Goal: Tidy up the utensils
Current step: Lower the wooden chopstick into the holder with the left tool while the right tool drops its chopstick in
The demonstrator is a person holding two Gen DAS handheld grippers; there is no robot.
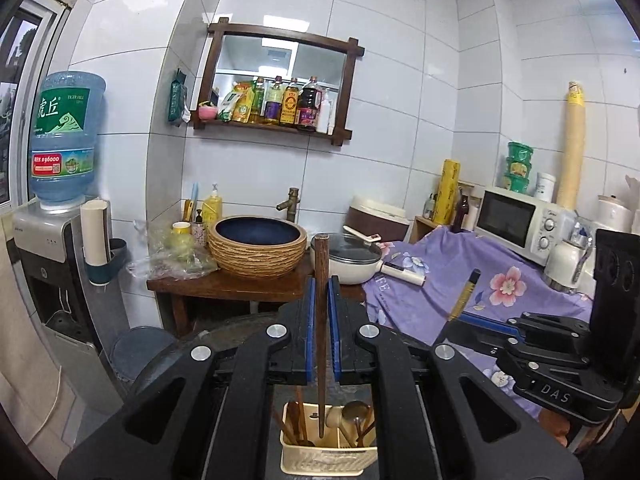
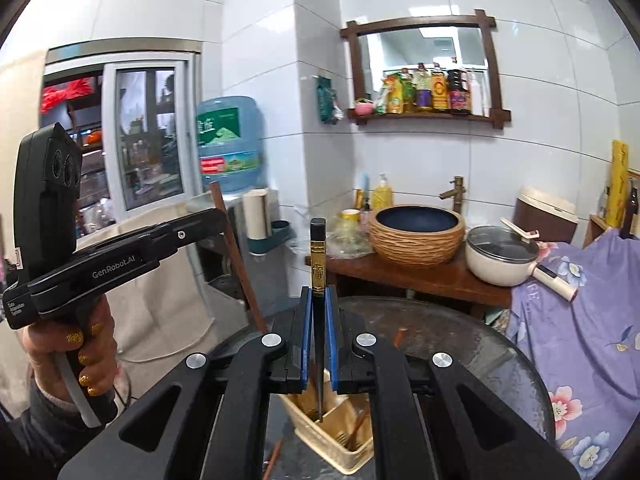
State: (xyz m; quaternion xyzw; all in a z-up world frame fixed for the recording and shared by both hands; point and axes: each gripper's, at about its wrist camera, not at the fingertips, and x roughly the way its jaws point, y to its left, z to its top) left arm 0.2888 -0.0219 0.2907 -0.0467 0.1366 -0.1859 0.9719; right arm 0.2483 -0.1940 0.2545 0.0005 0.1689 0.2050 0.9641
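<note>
Wooden chopstick [image 1: 320, 320] stands clamped in left tongs [image 1: 320, 304]; right tongs [image 2: 319, 316] clamp black chopstick [image 2: 318, 264] above basket [image 2: 316, 428].

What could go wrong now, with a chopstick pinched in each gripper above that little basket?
Both sticks hang over the same cream basket, so the left gripper and right gripper might bump. The brown chopstick could land on the spoons already inside. The black chopstick, pinched only at its middle, might tilt and miss its slot.

The cream utensil basket [image 1: 328, 456] sits half hidden behind the left gripper's [image 1: 320, 304] black frame, so its wooden utensils blur together. Bottle labels [image 1: 290, 106] on the shelf are unreadable.
</note>
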